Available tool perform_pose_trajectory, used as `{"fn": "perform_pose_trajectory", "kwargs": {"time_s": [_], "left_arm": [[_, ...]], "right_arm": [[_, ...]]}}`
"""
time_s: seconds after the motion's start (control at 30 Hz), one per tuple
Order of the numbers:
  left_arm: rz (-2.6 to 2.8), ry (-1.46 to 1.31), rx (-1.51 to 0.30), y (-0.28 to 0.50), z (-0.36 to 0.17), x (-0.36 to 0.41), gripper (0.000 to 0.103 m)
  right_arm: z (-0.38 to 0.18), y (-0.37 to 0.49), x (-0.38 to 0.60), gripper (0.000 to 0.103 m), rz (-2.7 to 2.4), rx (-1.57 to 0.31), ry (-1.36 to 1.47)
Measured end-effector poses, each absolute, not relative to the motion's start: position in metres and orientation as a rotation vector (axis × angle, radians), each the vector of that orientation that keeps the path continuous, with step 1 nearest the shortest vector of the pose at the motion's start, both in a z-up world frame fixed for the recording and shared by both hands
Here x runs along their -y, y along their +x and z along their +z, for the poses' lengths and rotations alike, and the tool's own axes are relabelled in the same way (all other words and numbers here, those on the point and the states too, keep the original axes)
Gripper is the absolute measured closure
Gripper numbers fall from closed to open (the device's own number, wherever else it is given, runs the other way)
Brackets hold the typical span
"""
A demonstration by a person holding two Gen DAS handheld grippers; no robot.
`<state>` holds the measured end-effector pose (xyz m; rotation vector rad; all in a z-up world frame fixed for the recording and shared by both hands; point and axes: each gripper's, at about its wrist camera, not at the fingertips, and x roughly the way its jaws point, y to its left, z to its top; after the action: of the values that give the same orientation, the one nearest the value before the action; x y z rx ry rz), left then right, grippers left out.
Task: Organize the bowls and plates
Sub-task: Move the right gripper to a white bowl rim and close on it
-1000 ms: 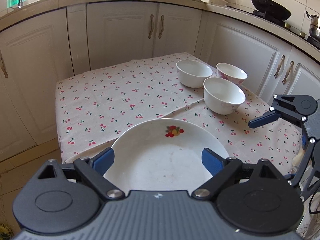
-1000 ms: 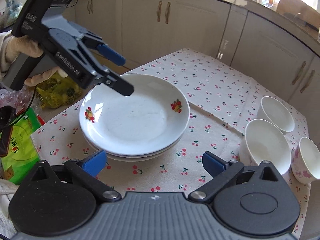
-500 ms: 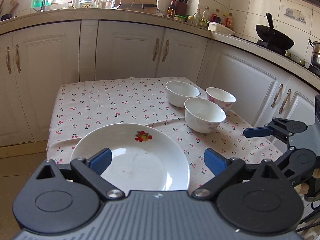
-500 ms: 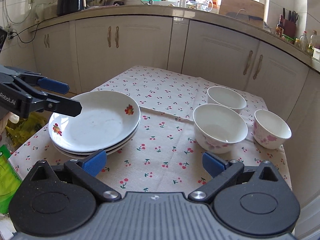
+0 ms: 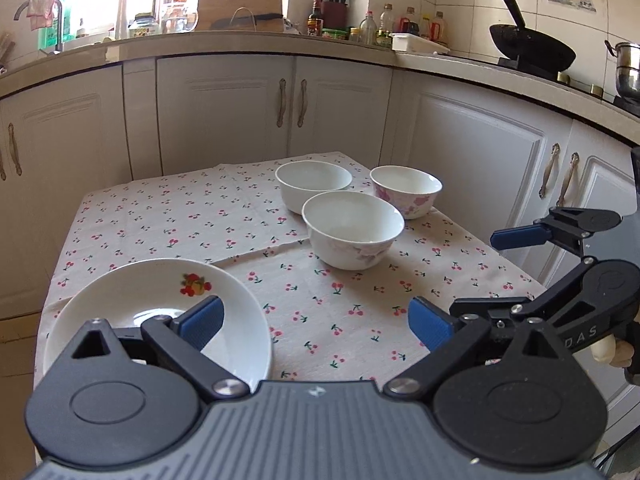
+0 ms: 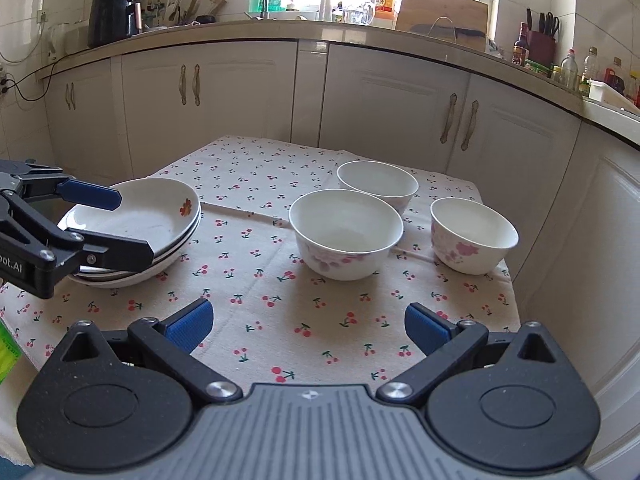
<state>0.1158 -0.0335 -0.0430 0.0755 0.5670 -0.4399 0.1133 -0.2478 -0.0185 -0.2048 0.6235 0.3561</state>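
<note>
Both tongs, left tongs (image 5: 314,322) and right tongs (image 6: 308,322), gape wide, empty. With plates (image 6: 132,216) stacked at left, take the centre-frame nearest bowl (image 6: 346,232) squarely by its rim.

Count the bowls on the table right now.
3. Nearest bowl mid-cloth; plain white bowl just behind it; pink-flowered bowl toward the table's right edge. The plate stack at left isn't counted. None looks hidden.
</note>
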Motion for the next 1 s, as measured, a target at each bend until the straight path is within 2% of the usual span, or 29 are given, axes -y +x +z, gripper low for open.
{"fn": "perform_pose_trajectory", "kwargs": {"time_s": [0.5,1.0], "left_arm": [[-0.4,0.156,-0.553,0.151,-0.06,0.105,0.005],[-0.366,0.15,-0.585,0.197,-0.087,0.136,0.005]], "right_arm": [[-0.001,0.183,0.31,0.0,0.411,-0.656,-0.1],[-0.019,0.254,0.288,0.001,0.556,-0.742,-0.121]]}}
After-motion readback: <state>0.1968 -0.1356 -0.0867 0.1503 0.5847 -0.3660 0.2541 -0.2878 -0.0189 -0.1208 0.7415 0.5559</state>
